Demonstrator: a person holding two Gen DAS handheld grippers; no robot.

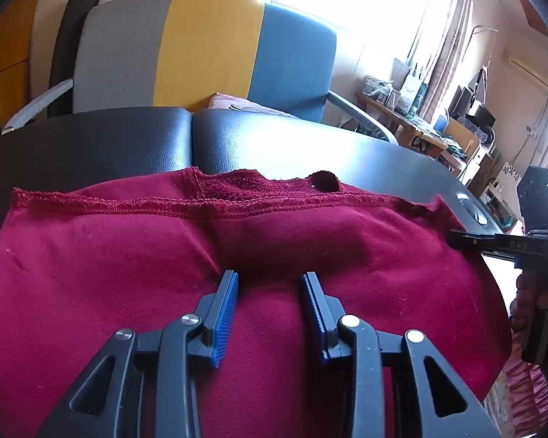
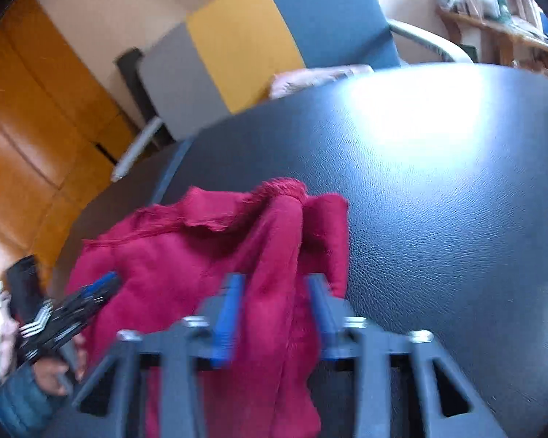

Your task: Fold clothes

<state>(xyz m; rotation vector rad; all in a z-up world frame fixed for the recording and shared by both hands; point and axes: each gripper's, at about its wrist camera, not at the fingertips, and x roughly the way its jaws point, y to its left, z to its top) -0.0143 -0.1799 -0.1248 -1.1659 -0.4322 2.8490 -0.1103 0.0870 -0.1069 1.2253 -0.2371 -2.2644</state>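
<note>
1. Two grippers are on one red garment (image 1: 128,255). It lies spread on the black table (image 1: 274,138), with the hem (image 1: 164,208) on the far side, running left to right across the left wrist view.
2. Left gripper (image 1: 270,277): jaws partway open, tips down on the middle of the garment. A low ridge of cloth sits between the tips, but the pads don't visibly clamp it. I read this as no grip.
3. Right gripper (image 2: 277,279): closed on the garment's right edge. In its own view, which is blurred, bunched cloth fills the gap between the pads and hangs lifted off the table. In the left view its tips look pinched together at that same edge.
4. Key relation: the garment's long axis runs left to right. The right gripper has the right end, and the rest of the cloth lies to its left, toward the left gripper.
5. My call: the next fold carries the right edge leftward over the body, so the right hand is the mover.
6. The left tips sit mid-cloth, near the likely fold line. That is useful as an anchor, but they are in the way if the flap has to land there.
7. Risk: the lifted corner is bunched, not flat, so the flap may land twisted.
</note>
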